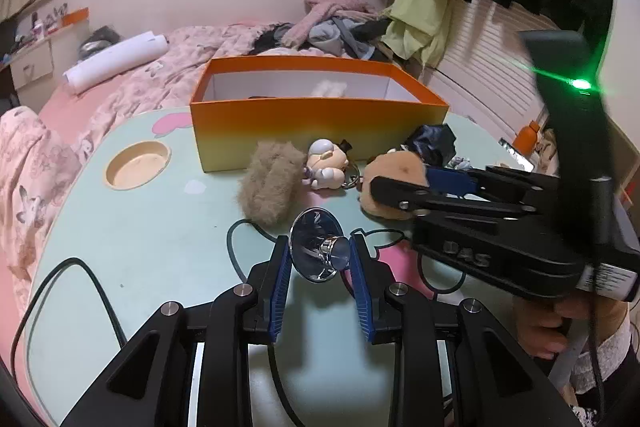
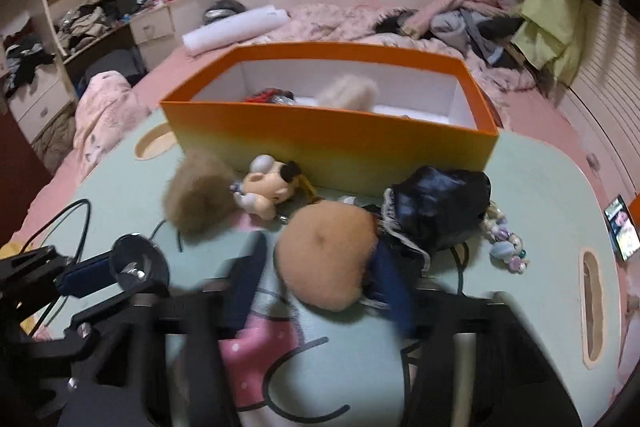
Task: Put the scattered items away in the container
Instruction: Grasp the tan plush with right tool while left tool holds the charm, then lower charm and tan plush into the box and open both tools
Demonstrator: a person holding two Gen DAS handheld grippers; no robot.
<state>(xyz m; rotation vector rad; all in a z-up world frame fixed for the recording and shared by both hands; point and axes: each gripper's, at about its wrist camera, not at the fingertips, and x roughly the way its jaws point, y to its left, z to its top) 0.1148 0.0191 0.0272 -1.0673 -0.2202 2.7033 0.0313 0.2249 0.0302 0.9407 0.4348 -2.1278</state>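
- The left gripper (image 1: 320,259) is pinching a small shiny metal funnel (image 1: 318,251) between its blue pads, holding it just above the pale green table (image 1: 140,247).
- The right gripper (image 2: 320,279) sits around a round tan plush (image 2: 326,259). One blue finger (image 2: 390,287) lies against the plush's right side. The other is blurred, so I cannot tell whether the pads press or only flank it.
- The orange box (image 2: 332,143) stands open at the far side of the table — the container. Inside it lie a pale fluffy item (image 2: 352,91) and something red and dark (image 2: 268,95).
- Still out on the table, just before the box's front wall: a brown furry pouch (image 1: 272,183) and, touching it, a small doll figure on a key ring (image 1: 328,165).
- A crumpled dark blue piece of cloth (image 2: 440,207) lies just behind the tan plush, with a string of pastel beads (image 2: 504,243) beside it on the right.
- A black cable (image 1: 80,275) loops over the table's left part.
- A phone (image 2: 622,227) rests lit at the table's right edge.
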